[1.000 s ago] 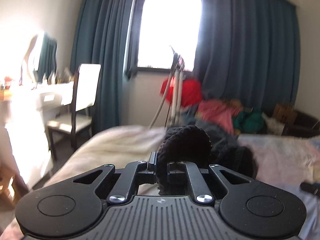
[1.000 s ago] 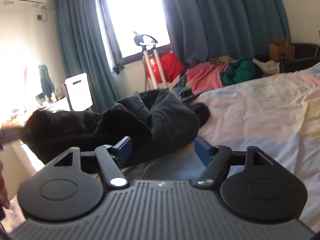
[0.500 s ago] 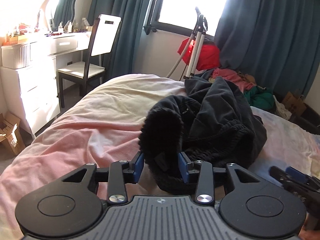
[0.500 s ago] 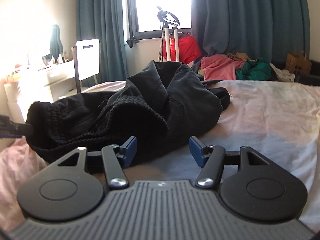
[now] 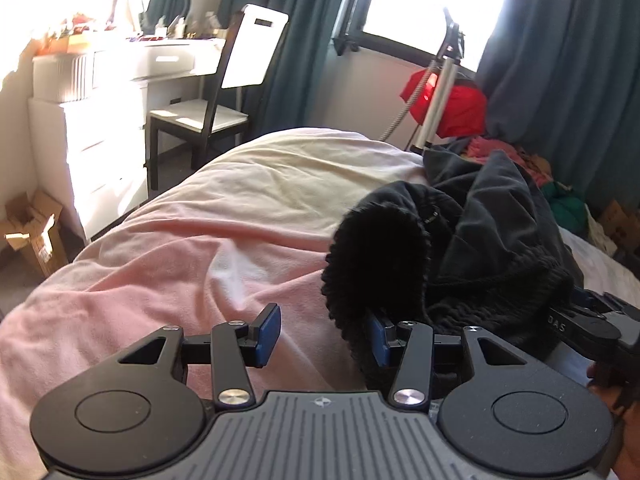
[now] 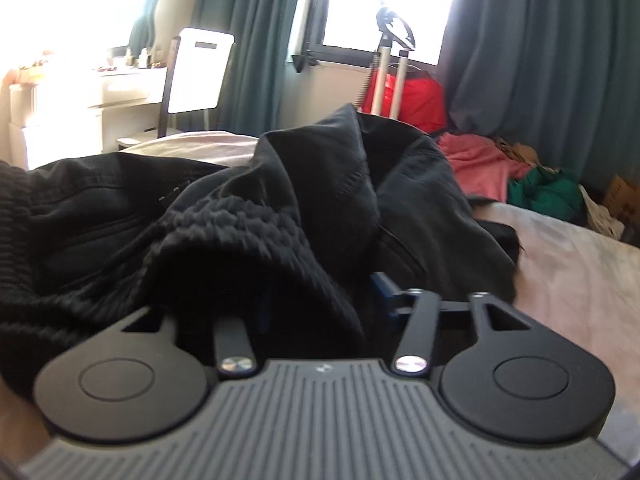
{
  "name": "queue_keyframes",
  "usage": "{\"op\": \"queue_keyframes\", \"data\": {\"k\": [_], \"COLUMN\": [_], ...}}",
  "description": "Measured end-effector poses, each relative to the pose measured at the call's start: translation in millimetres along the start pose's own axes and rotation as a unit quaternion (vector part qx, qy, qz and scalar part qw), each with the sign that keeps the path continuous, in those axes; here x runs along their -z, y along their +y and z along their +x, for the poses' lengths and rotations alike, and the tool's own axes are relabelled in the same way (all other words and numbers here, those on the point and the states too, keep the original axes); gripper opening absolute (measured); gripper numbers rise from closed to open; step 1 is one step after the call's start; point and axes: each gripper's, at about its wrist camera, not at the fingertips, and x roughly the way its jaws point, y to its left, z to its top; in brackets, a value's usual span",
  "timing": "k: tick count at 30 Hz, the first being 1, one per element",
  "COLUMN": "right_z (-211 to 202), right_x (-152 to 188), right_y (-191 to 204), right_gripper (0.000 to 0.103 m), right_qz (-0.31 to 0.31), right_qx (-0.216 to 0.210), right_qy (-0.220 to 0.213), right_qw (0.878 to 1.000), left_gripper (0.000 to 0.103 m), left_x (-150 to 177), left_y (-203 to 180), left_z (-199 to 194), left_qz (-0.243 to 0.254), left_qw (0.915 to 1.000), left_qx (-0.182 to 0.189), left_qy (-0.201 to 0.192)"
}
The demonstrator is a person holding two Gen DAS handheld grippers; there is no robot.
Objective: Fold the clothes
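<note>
Two dark garments sit heaped on the bed (image 5: 224,216): one black knit sweater (image 5: 376,264) up front and one black jacket (image 5: 500,208) bunched right behind it. Left gripper (image 5: 320,334) has just been opening, jaws apart, knit edge brushing only the right-hand pad. Right gripper (image 6: 316,300) has just been closing around a sweater fold; can't tell if it's pinching yet, one finger is buried. One white chair (image 5: 236,80) beyond the bed.

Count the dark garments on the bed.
2: a black knit sweater nearest the cameras, and a dark jacket bunched just behind, touching it. Folds may hide others.
</note>
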Motion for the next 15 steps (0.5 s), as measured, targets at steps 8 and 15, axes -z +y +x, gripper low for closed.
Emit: {"op": "queue_keyframes", "data": {"k": [8,15], "right_z": [-55,-170], "right_x": [-13,-5], "right_y": [1,-21], "right_gripper": [0.017,0.016], "right_qz": [-0.015,0.042], "right_qx": [0.028,0.036], "right_qy": [-0.033,-0.031], "right_qw": [0.999,0.998], "left_gripper": [0.049,0.049], "left_x": [-7,-11], "left_y": [7,14], "left_z": [7,-13], "left_qz": [-0.04,-0.073], "left_qw": [0.9991,0.9963], "left_qx": [0.005,0.025], "left_qy": [-0.011,-0.038]}}
